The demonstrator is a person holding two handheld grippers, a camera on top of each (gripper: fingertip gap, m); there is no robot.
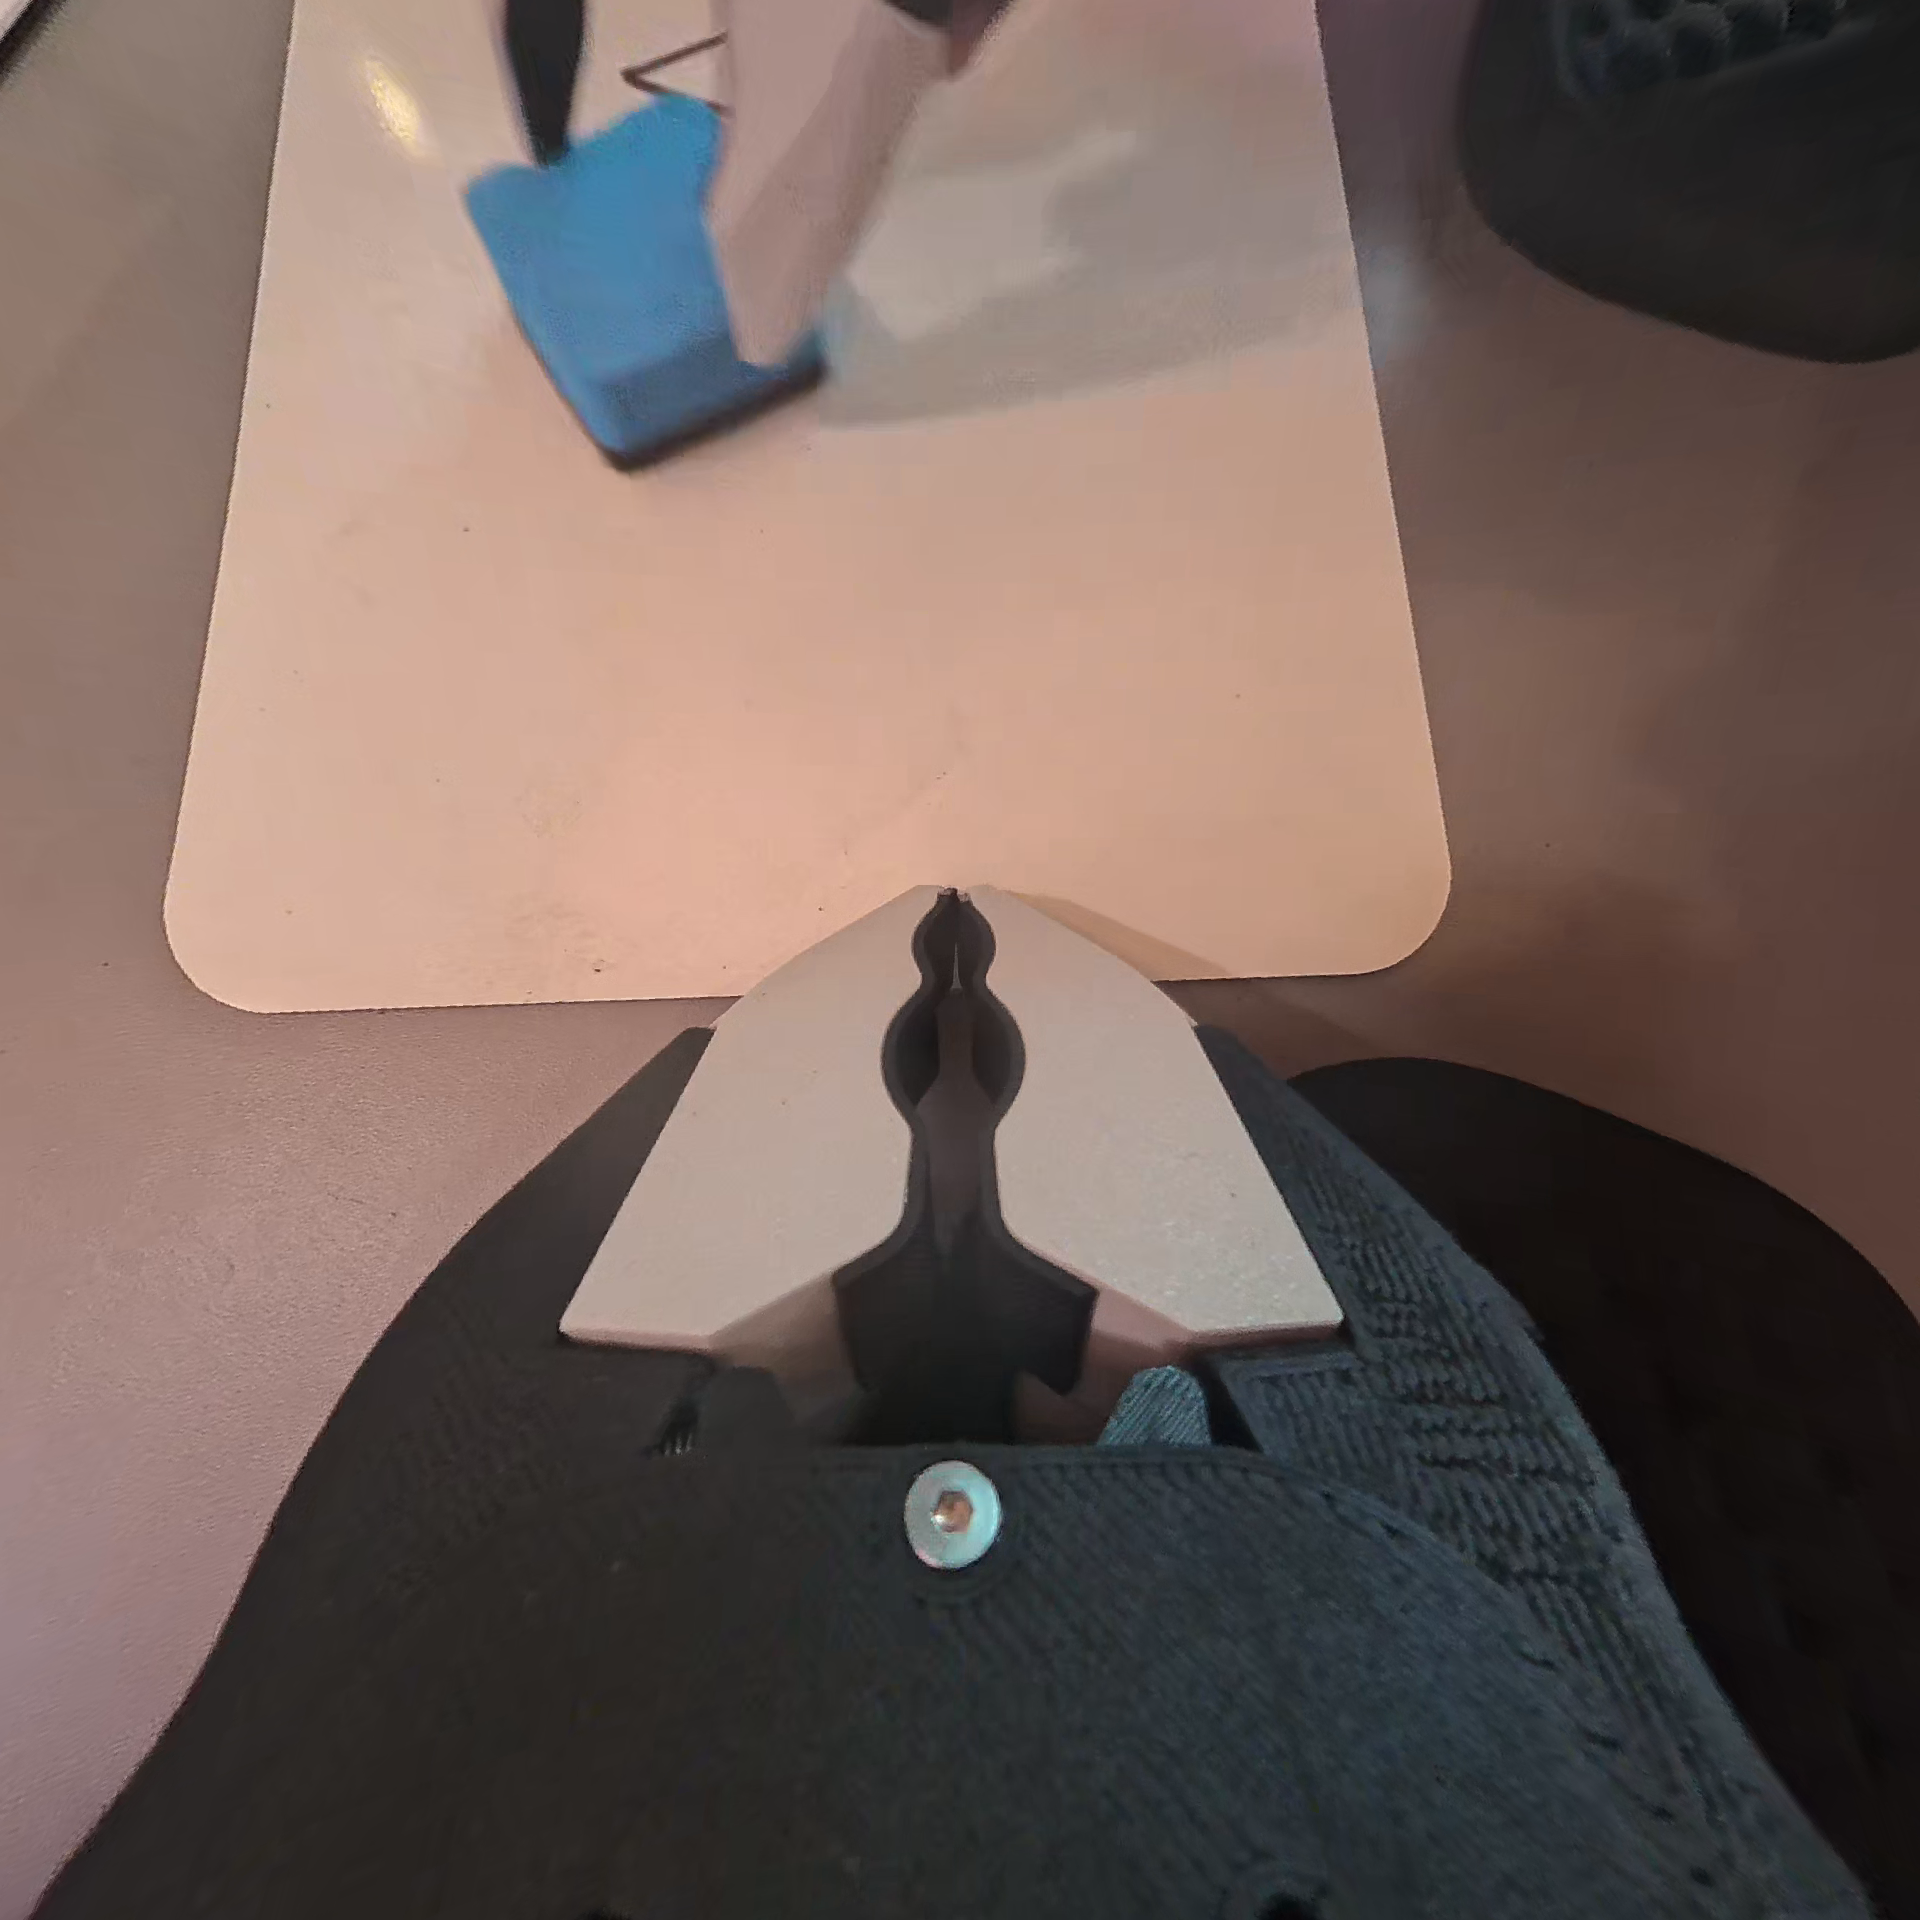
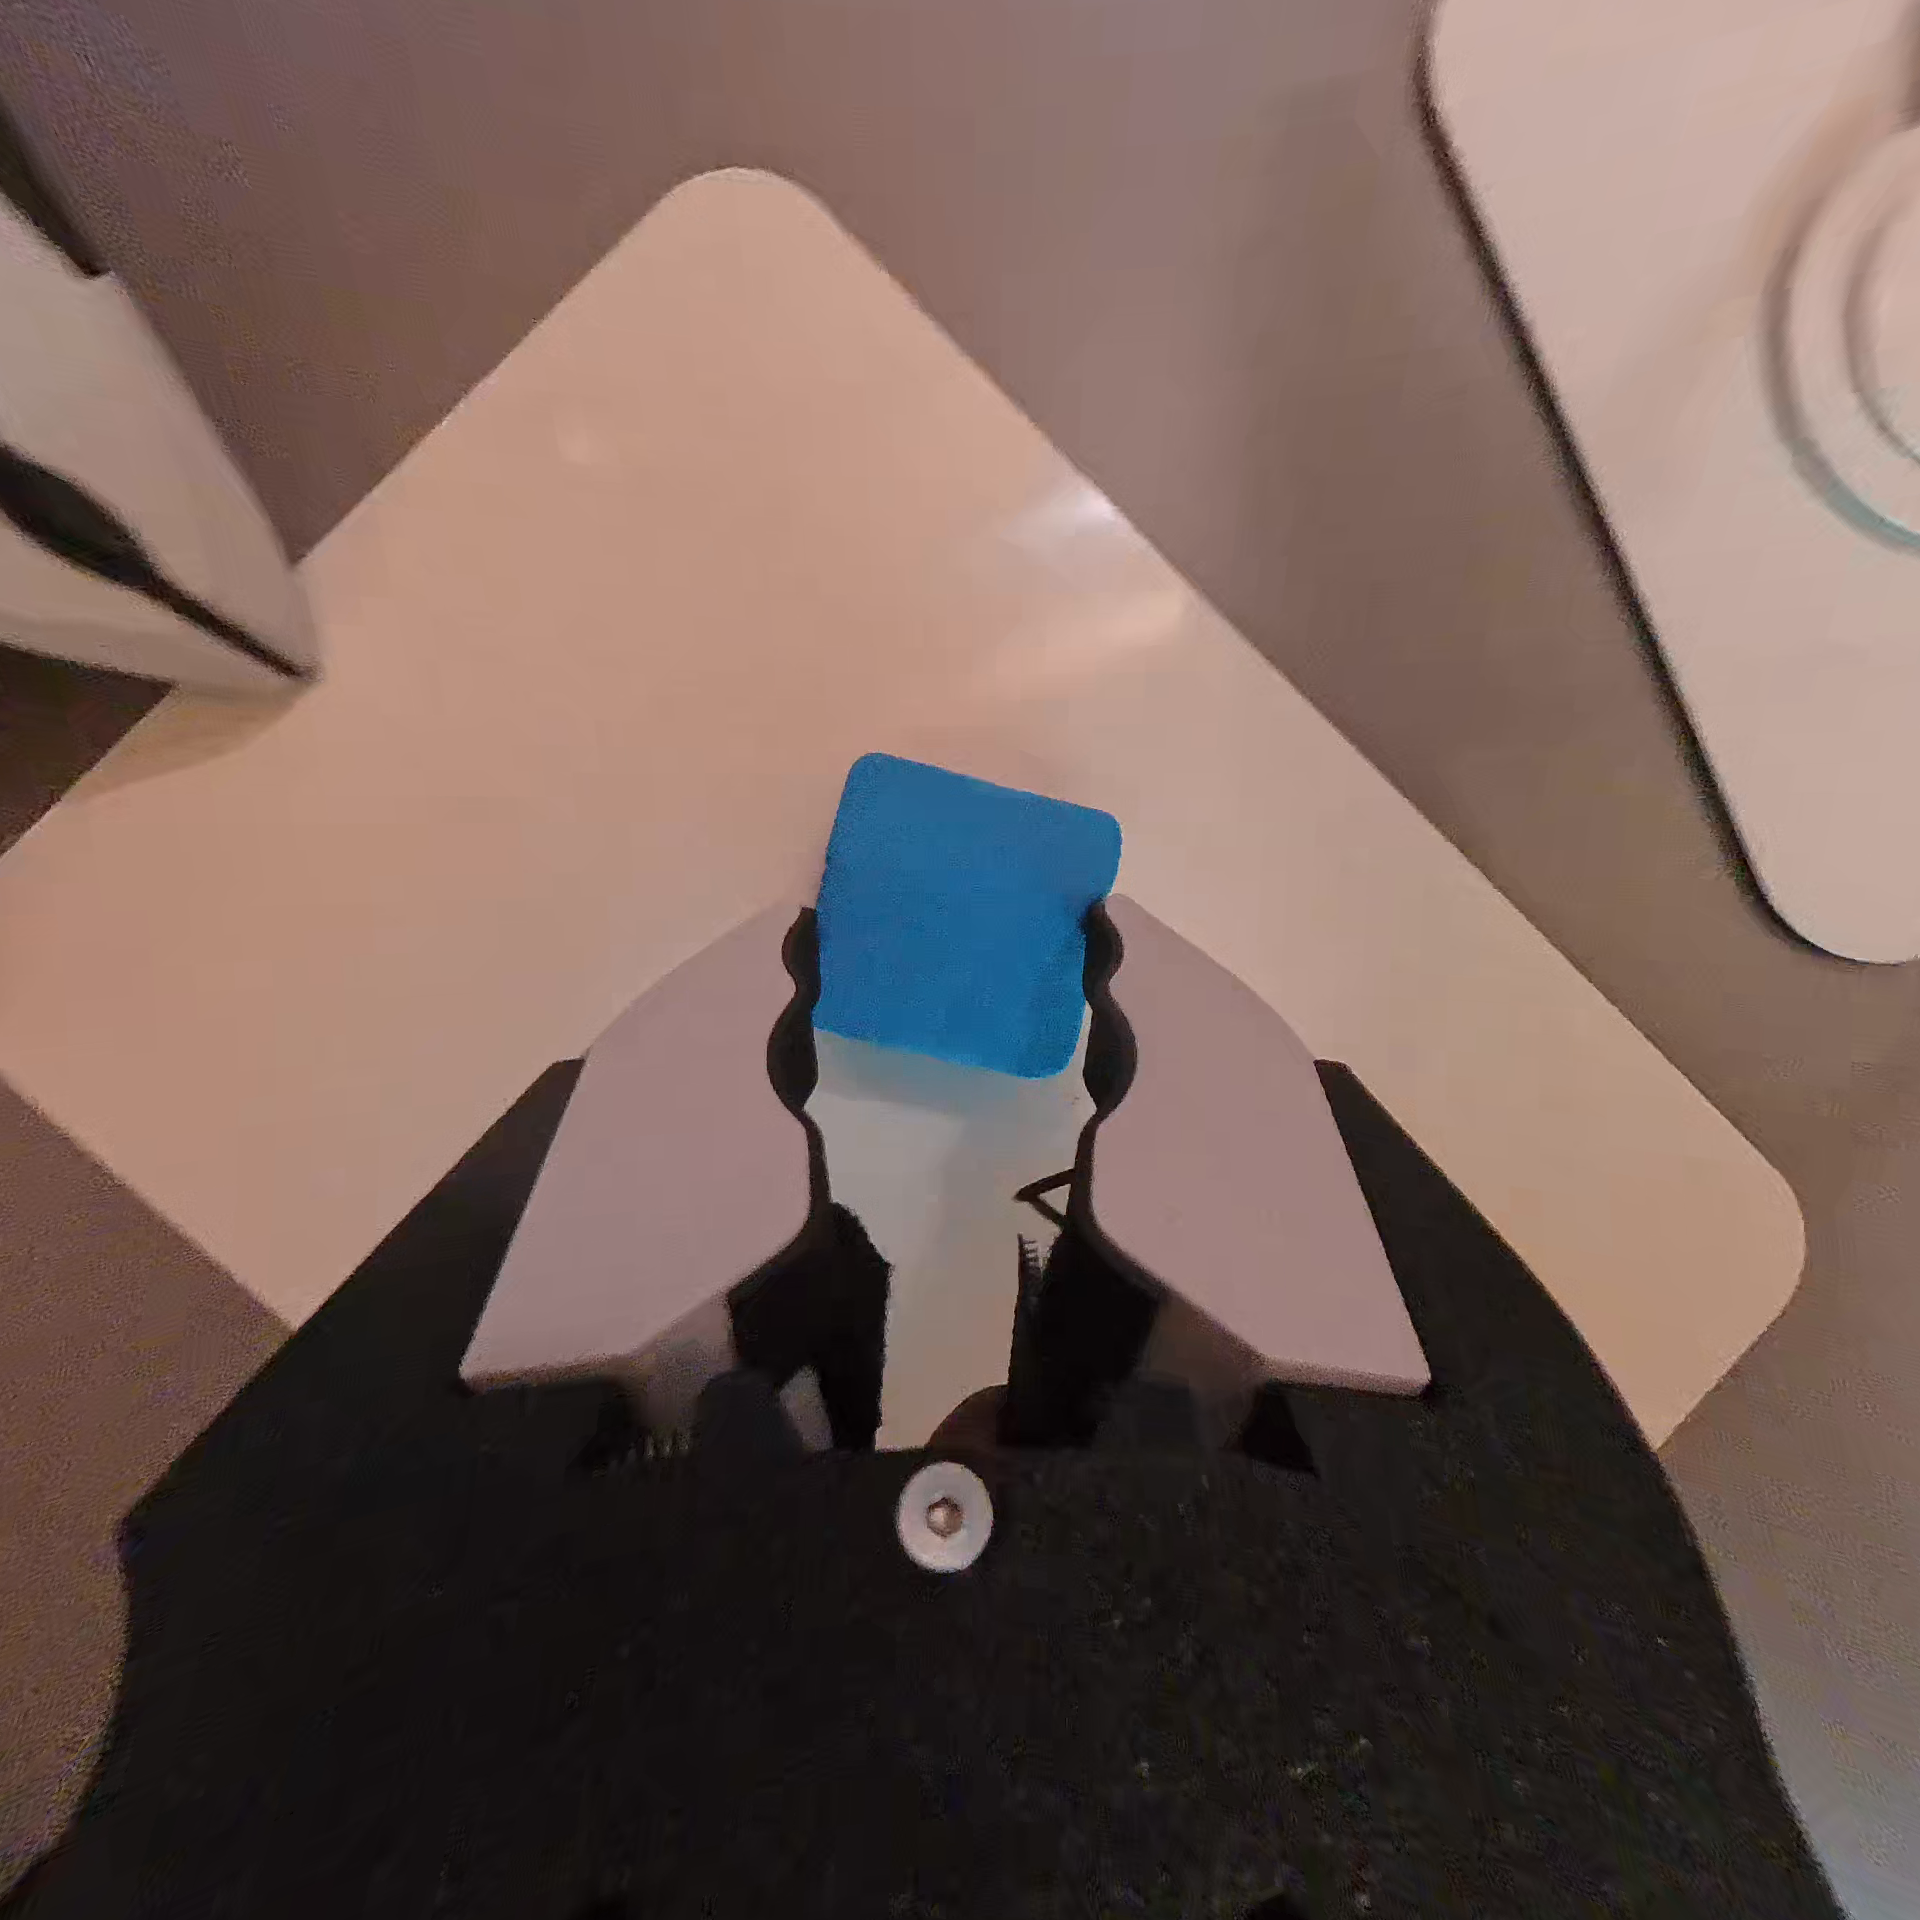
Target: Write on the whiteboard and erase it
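A white whiteboard (image 1: 810,644) lies flat on the brown table. My right gripper (image 2: 951,920) is shut on a blue eraser (image 2: 961,914) with a dark felt base and holds it flat against the board. A few black pen marks (image 2: 1047,1195) show on the board just behind the eraser. In the left wrist view the eraser (image 1: 623,301) sits at the board's far left, with one pale finger (image 1: 790,208) of the right gripper on it and marks (image 1: 665,75) beyond. My left gripper (image 1: 954,894) is shut and empty, its tips over the board's near edge.
A white tray-like slab with a round ridged shape (image 2: 1714,436) lies on the table right of the board. A dark rounded object (image 1: 1704,156) sits past the board's far right corner. The left gripper (image 2: 114,520) shows at the left edge of the right wrist view.
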